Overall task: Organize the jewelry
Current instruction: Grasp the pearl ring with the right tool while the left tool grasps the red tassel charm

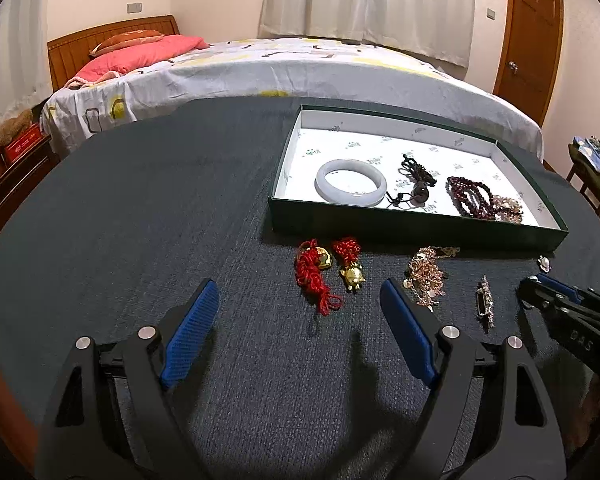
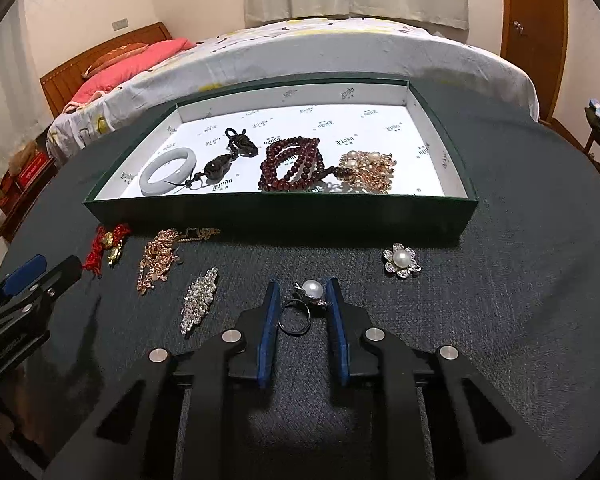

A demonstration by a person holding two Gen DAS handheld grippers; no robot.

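Observation:
A green tray with a white lining (image 1: 416,226) (image 2: 276,212) holds a pale bangle (image 1: 351,181) (image 2: 167,171), a black cord pendant (image 2: 224,162), dark red beads (image 2: 294,164) and a gold pearl piece (image 2: 368,171). On the dark cloth lie red-cord gold charms (image 1: 328,270), a rose-gold chain (image 1: 426,276) (image 2: 158,258), a crystal brooch (image 2: 199,300) and a pearl flower brooch (image 2: 401,260). My right gripper (image 2: 302,294) is partly closed around a pearl ring (image 2: 305,304), the pads beside it; contact is unclear. My left gripper (image 1: 298,292) is open and empty, short of the charms.
The table has a dark cloth (image 1: 140,208) with rounded edges. A bed (image 1: 284,68) stands behind it, a wooden door (image 1: 534,36) at the right, a chair (image 1: 596,164) at the far right and a low cabinet (image 1: 12,168) at the left.

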